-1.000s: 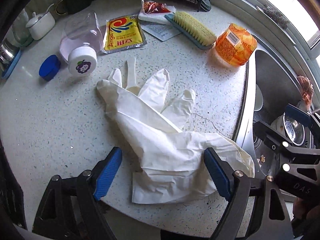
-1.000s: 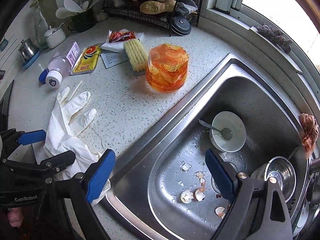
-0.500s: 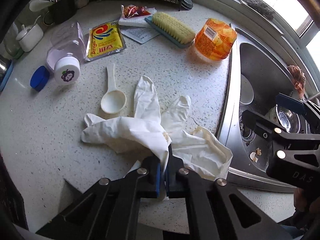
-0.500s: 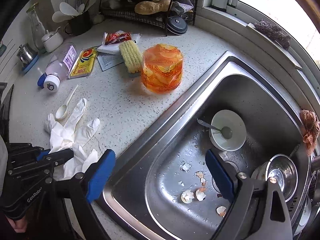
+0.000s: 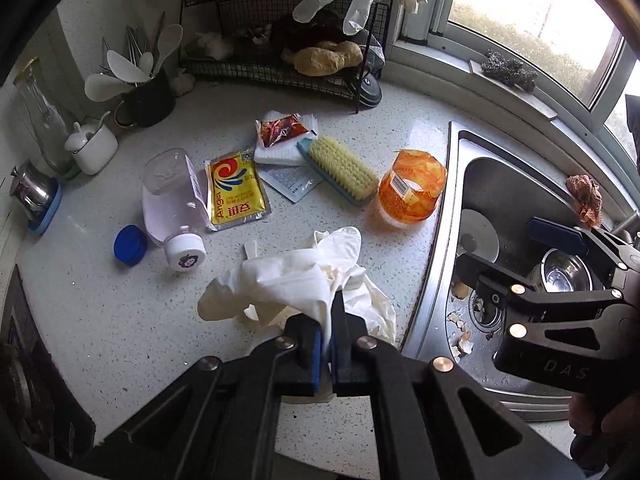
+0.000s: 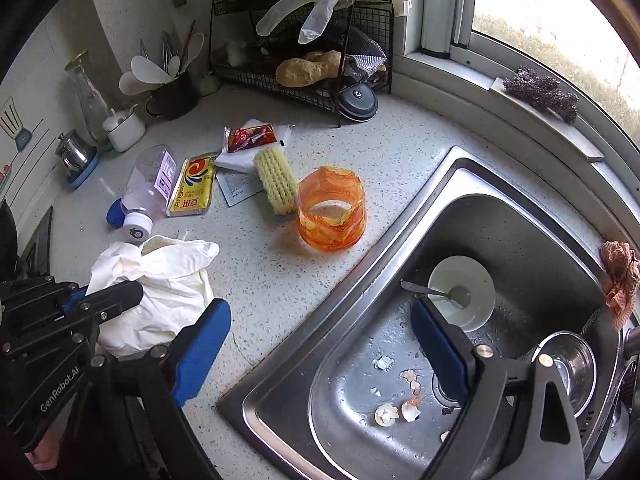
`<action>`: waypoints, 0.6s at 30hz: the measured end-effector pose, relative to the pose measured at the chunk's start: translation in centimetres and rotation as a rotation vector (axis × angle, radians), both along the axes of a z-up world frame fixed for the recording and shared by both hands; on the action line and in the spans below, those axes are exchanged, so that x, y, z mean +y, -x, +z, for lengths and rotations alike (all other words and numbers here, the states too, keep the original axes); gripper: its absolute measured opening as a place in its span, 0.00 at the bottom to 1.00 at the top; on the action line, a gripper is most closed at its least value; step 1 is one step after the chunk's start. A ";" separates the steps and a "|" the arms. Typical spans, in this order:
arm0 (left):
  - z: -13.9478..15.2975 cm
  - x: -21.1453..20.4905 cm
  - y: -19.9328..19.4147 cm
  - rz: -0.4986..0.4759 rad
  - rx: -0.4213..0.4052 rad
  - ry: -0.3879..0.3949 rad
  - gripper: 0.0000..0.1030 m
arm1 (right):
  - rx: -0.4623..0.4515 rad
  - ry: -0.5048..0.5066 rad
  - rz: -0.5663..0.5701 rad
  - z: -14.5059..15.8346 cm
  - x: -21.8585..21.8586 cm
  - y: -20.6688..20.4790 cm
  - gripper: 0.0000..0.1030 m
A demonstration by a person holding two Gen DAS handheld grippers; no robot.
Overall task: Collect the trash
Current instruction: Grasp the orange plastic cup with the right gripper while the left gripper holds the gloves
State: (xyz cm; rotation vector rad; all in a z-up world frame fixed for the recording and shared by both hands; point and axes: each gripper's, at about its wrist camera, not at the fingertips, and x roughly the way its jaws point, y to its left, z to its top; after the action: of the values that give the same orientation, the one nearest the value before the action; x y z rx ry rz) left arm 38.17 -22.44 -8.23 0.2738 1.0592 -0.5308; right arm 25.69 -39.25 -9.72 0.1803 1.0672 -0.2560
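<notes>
Left wrist view: your left hand-held gripper [image 5: 326,354] sits at 6 o'clock, its jaws closed tight on a crumpled white latex glove [image 5: 298,286]. The glove bunches up just above the fingertips, near the centre of the speckled bench [image 5: 100,312]; whether it is fully off the surface you cannot tell from here. Other likely trash lies untouched toward 12 o'clock: a yellow sachet [image 5: 236,192], a red sauce packet [image 5: 280,130], a clear plastic bottle [image 5: 170,204] on its side and a loose blue cap [image 5: 130,245] at 9 o'clock. An orange plastic tub [image 5: 412,192] stands beside a scrub brush [image 5: 342,170]. Your right hand-held gripper [image 5: 516,252] shows at 3 o'clock, over the sink [image 5: 456,168].

Right wrist view: your right hand-held gripper [image 6: 320,344] hangs at 6 o'clock with its blue pads wide apart, holding nothing. Below it, broken eggshells [image 6: 400,404] litter the sink floor at 5 o'clock, near a white bowl [image 6: 462,296] with a spoon in it. The glove appears at 8 o'clock, pinched in the left tool.

Judging by this, collection has barely begun: one glove is secured, while the packets, bottle, cap and eggshells remain. No bin is visible.
</notes>
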 end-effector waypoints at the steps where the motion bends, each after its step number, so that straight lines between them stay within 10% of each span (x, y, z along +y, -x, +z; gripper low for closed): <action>1: 0.0 -0.3 -0.1 0.003 -0.006 -0.003 0.02 | -0.007 -0.004 -0.001 0.1 -0.3 -0.2 0.88; 18: -4.5 -2.9 -6.8 0.106 0.070 -0.069 0.02 | 0.073 0.002 0.125 -4.5 -4.4 -7.7 0.88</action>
State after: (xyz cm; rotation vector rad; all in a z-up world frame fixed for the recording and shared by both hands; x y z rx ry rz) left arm 44.95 -25.38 -12.73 0.2594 1.1550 -0.4111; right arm 33.41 -43.64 -14.17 0.1024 1.1458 -0.1519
